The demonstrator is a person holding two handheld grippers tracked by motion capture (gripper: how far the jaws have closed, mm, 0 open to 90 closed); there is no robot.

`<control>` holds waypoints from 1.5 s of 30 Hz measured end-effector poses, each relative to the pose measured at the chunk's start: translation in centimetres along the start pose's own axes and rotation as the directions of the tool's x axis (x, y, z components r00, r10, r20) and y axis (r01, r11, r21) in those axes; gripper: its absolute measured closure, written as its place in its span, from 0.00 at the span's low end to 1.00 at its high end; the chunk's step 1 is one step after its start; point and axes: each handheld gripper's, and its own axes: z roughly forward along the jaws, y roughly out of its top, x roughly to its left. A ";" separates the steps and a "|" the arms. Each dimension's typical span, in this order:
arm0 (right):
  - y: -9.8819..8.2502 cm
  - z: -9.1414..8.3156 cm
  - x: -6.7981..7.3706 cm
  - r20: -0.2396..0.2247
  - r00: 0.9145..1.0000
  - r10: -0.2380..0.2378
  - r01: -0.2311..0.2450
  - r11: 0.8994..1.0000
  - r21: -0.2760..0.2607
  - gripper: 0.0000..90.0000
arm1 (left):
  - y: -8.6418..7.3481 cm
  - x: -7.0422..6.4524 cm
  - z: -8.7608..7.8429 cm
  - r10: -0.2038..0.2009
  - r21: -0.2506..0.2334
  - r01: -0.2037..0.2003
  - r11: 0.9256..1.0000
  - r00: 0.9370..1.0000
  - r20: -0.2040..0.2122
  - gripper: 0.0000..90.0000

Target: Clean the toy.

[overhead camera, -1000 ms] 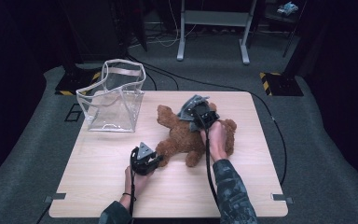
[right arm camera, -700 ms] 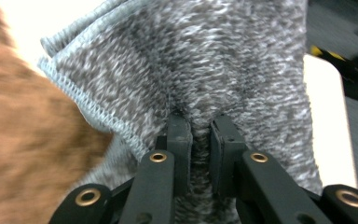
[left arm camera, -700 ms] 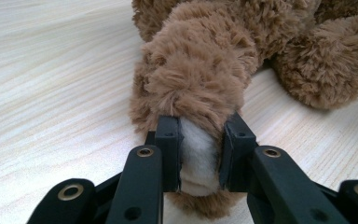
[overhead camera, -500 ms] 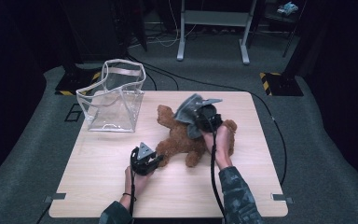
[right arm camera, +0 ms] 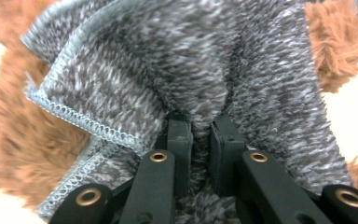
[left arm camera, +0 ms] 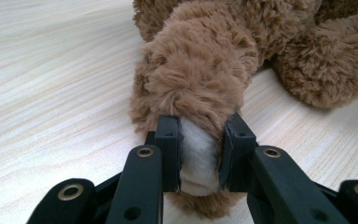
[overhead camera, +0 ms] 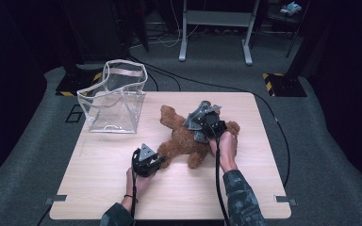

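- The left gripper (overhead camera: 156,161) sits low over the near part of the table, its jaws pointing toward the far right and pinched on a teddy bear's paw (left arm camera: 196,154).
- The left hand (overhead camera: 139,181) holds it from behind, forearm coming in from the bottom edge.
- The right gripper (overhead camera: 201,123) is farther out, jaws nearly together, clamping a grey fleece cloth (right arm camera: 205,79).
- The right hand (overhead camera: 224,148) grips it from the near side; its camouflage sleeve (overhead camera: 240,197) runs back along the forearm.
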 end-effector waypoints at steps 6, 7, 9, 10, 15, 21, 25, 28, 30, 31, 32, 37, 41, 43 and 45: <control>1.3 -3.0 2.9 -0.103 0.994 -0.022 0.012 0.995 -0.098 0.89 | 0.0 -0.1 0.0 -0.005 -0.005 0.005 1.000 1.000 -0.003 0.81; 1.4 -3.1 3.6 -0.112 0.993 -0.036 0.025 0.995 -0.100 0.89 | 0.0 0.0 0.0 0.005 -0.008 -0.005 1.000 1.000 -0.008 0.80; 1.3 -2.4 5.2 -0.105 0.989 -0.101 0.092 0.992 -0.083 0.89 | 0.0 0.0 0.0 -0.004 -0.008 0.004 1.000 1.000 -0.007 0.80; 1.0 -1.8 5.6 -0.091 0.987 -0.129 0.123 0.990 -0.074 0.89 | 0.0 0.0 0.0 -0.004 -0.012 0.004 1.000 1.000 -0.010 0.80; 0.3 -1.3 4.9 -0.133 0.990 -0.038 0.023 0.994 -0.107 0.89 | 0.0 0.0 0.0 -0.001 -0.003 0.001 1.000 1.000 -0.002 0.80; 1.3 -1.0 8.8 -0.255 0.958 -0.135 0.107 0.987 -0.122 0.89 | -0.1 -0.1 0.1 -0.001 -0.016 0.001 1.000 1.000 -0.011 0.80; 0.6 2.0 10.5 -0.217 0.964 -0.155 0.147 0.988 -0.054 0.90 | -0.1 -0.1 0.0 0.005 -0.008 -0.006 1.000 1.000 -0.015 0.80; 0.5 2.3 9.4 -0.222 0.968 -0.117 0.102 0.992 -0.074 0.90 | -0.1 -0.1 0.0 0.011 -0.007 -0.011 1.000 1.000 -0.022 0.81; 0.8 1.2 9.2 -0.192 0.972 -0.139 0.124 0.989 -0.085 0.90 | -0.1 -0.1 0.0 0.002 -0.012 -0.002 1.000 1.000 -0.021 0.81; 0.8 0.6 9.1 -0.172 0.974 -0.150 0.136 0.987 -0.089 0.90 | -0.1 -0.1 0.0 0.002 -0.012 -0.002 1.000 1.000 -0.022 0.81; 0.9 0.0 8.8 -0.139 0.977 -0.160 0.150 0.985 -0.082 0.90 | -0.1 -0.1 0.0 0.001 -0.013 -0.002 1.000 1.000 -0.020 0.81; 0.4 -1.4 5.4 -0.054 0.994 -0.098 0.094 0.993 -0.078 0.90 | -0.1 -0.1 0.0 -0.001 -0.014 0.001 1.000 1.000 -0.019 0.81; -0.8 -1.1 2.6 -0.010 0.999 -0.050 0.050 0.998 -0.041 0.90 | -0.1 -0.1 0.0 0.002 -0.012 -0.002 1.000 1.000 -0.015 0.80; -1.2 -1.0 1.3 0.000 1.000 -0.019 0.019 1.000 -0.012 0.90 | -0.1 -0.1 0.0 0.007 -0.009 -0.007 1.000 1.000 -0.015 0.80; -1.0 -1.3 0.8 -0.008 1.000 -0.012 0.012 1.000 -0.023 0.89 | -0.1 -0.1 -0.1 0.010 -0.008 -0.010 1.000 1.000 -0.018 0.80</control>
